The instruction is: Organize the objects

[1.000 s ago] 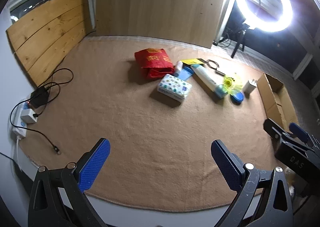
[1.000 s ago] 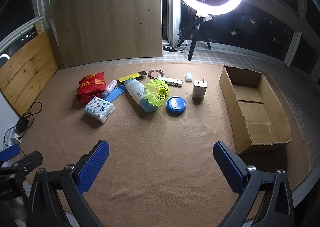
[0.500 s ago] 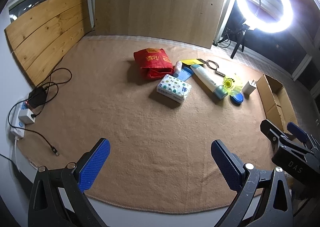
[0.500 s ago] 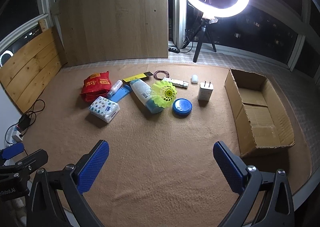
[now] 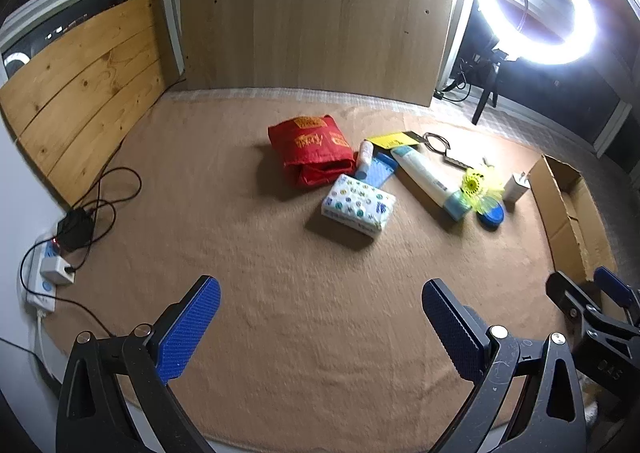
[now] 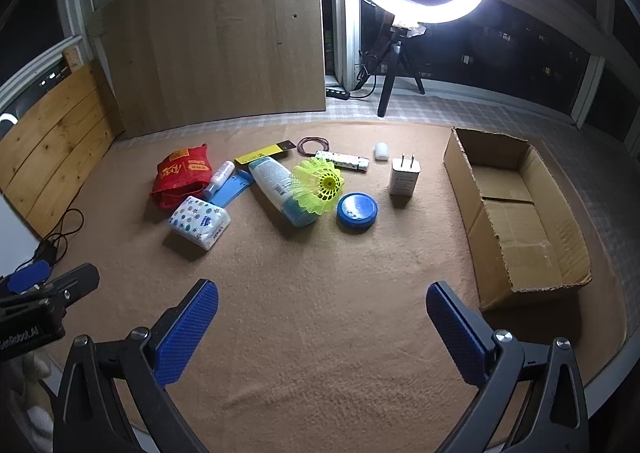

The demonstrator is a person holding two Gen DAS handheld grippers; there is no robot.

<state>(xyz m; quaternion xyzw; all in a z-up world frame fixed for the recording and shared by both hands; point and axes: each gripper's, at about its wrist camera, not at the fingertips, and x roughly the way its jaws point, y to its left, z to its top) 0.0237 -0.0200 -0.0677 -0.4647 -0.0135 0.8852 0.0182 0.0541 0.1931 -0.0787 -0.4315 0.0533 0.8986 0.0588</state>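
above the carpet (image 6: 320,293) — both hand-held grippers gape empty — left (image 5: 320,329), right (image 6: 322,331).

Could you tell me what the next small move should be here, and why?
Probably advance the right gripper toward the blue round tin: both grippers are open and empty, the cardboard box holds nothing, and the tin lies nearest, unobstructed.

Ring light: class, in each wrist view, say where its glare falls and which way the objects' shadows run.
Left wrist view: the ring light blows out the upper right; the tissue pack shadows toward the lower left. Right wrist view: glare at top centre; the white charger shadows toward the camera.
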